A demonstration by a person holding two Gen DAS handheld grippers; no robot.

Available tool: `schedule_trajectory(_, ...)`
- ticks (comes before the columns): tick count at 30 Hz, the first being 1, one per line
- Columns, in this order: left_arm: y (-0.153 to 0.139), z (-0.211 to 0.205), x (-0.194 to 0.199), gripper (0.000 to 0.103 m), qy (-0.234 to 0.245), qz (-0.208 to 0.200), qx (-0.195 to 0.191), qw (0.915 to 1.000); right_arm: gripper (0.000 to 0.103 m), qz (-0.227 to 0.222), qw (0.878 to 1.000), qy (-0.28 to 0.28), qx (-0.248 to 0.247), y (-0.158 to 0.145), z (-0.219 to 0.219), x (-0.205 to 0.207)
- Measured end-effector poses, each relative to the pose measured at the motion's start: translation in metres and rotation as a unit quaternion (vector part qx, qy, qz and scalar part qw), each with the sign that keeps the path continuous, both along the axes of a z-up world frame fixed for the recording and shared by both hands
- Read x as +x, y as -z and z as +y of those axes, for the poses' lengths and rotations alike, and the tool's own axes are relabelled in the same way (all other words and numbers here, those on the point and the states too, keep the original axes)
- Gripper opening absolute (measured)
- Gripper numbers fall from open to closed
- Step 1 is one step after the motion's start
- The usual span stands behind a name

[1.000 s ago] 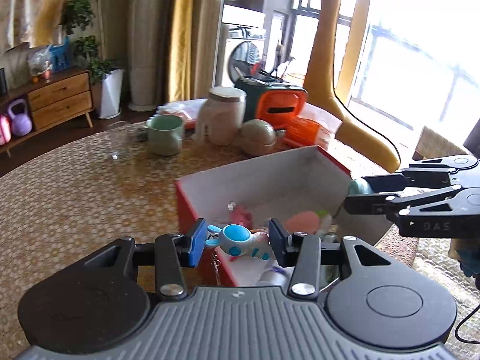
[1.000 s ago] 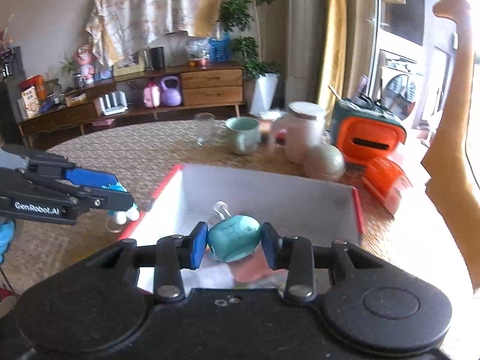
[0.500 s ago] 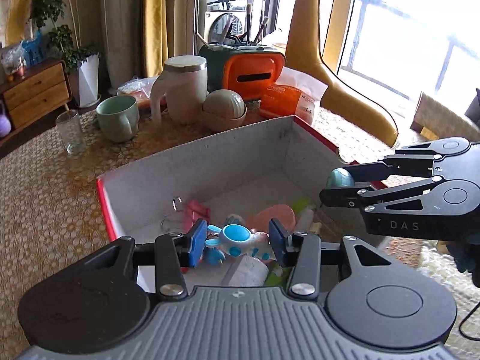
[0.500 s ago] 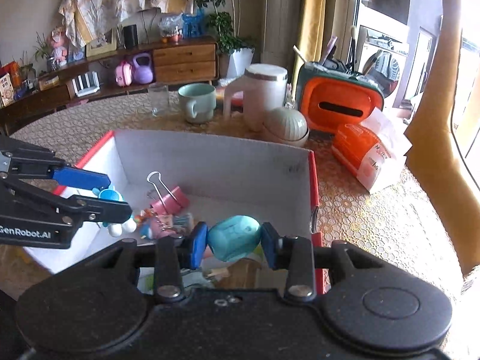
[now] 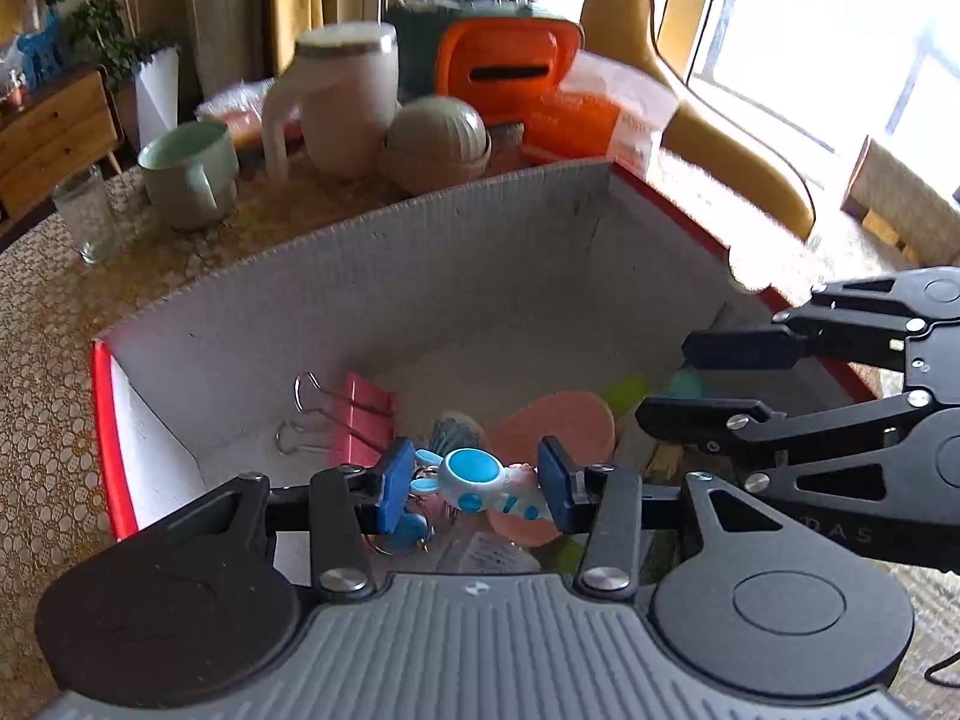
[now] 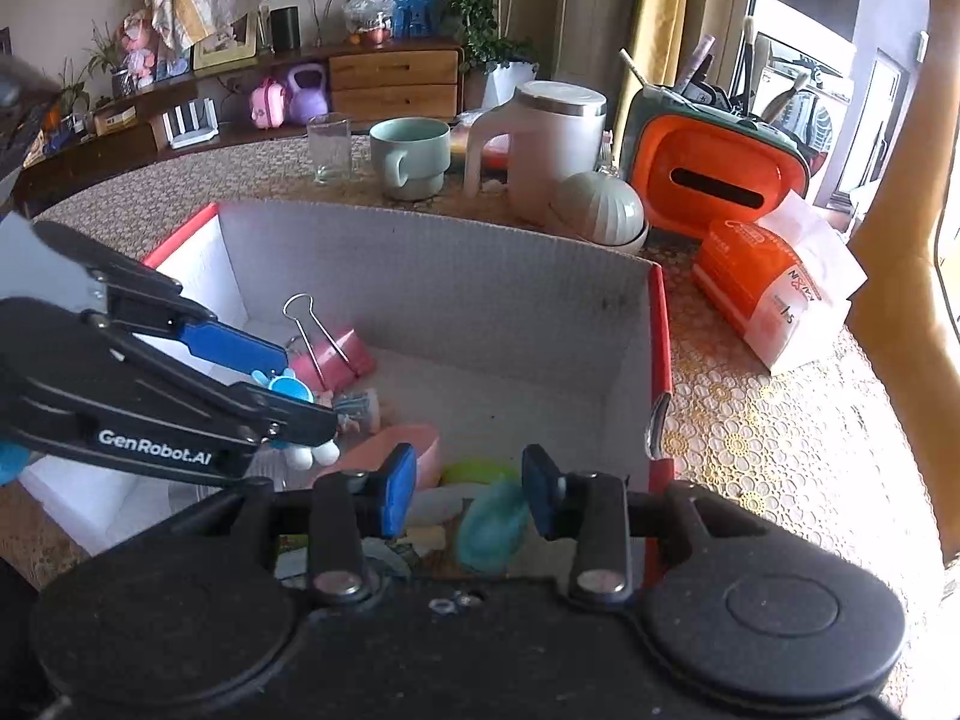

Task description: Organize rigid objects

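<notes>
Over the box (image 5: 420, 276), the left gripper (image 5: 474, 483) clamps a bunny toy (image 5: 480, 480) for dropping, while the right gripper (image 6: 468, 495) stands parted, its teal toy (image 6: 492, 525) apparently loose.

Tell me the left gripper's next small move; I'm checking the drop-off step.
Probably open the left gripper and let the rabbit toy drop. The gripper pinches the toy between its pads, inside the walls of the box and just above the pink clip and other small things lying on the bottom, so a release should land it inside.
</notes>
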State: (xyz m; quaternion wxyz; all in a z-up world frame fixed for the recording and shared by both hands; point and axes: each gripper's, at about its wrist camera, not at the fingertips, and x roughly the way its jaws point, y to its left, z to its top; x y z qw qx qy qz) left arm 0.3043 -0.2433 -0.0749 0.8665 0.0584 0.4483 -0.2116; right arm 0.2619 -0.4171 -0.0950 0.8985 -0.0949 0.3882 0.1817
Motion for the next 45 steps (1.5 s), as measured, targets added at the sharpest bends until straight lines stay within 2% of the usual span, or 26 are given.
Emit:
schedule_trajectory(5,0.009,-0.007,0.006,0.045,0.011,0.036,0.020,0.9991,0.041,0.004,1.000,0.002,0.013,-0.001,-0.003,-0.002)
schedule_trajectory(12,0.009,-0.008,0.004,0.046,0.010,0.039,0.033,0.9986,0.048,0.000,0.999,0.006,0.032,-0.010,-0.005,-0.013)
schedule_trajectory(15,0.005,-0.006,-0.001,0.057,0.006,0.028,0.028,0.9992,0.050,-0.001,0.999,0.011,0.042,-0.014,-0.007,-0.018)
schedule_trajectory(17,0.002,-0.004,-0.004,0.060,0.004,0.024,0.020,0.9995,0.050,-0.002,0.999,0.014,0.048,-0.016,-0.008,-0.023)
schedule_trajectory(19,0.000,-0.001,-0.008,0.061,0.003,0.022,0.012,0.9997,0.051,-0.004,0.998,0.017,0.053,-0.019,-0.008,-0.028)
schedule_trajectory(21,-0.004,0.001,-0.013,0.061,0.002,0.017,0.010,0.9998,0.058,-0.006,0.998,0.021,0.061,-0.022,-0.008,-0.033)
schedule_trajectory(25,-0.012,0.005,-0.024,0.062,0.002,0.003,0.004,1.0000,0.064,-0.017,0.997,0.031,0.075,-0.031,-0.010,-0.044)
schedule_trajectory(27,-0.018,0.009,-0.032,0.067,-0.003,-0.006,0.001,1.0000,0.065,-0.022,0.996,0.034,0.081,-0.034,-0.010,-0.049)
schedule_trajectory(32,-0.033,0.017,-0.051,0.068,-0.005,-0.035,-0.007,0.9993,0.076,-0.031,0.993,0.049,0.099,-0.042,-0.011,-0.062)
schedule_trajectory(34,-0.039,0.020,-0.059,0.070,-0.005,-0.045,-0.009,0.9989,0.077,-0.034,0.992,0.053,0.110,-0.045,-0.011,-0.067)
schedule_trajectory(36,-0.044,0.023,-0.067,0.075,-0.004,-0.055,-0.014,0.9984,0.082,-0.040,0.990,0.057,0.121,-0.049,-0.011,-0.072)
schedule_trajectory(45,-0.062,0.040,-0.095,0.075,-0.019,-0.081,-0.045,0.9955,0.092,-0.071,0.983,0.069,0.154,-0.067,-0.011,-0.100)
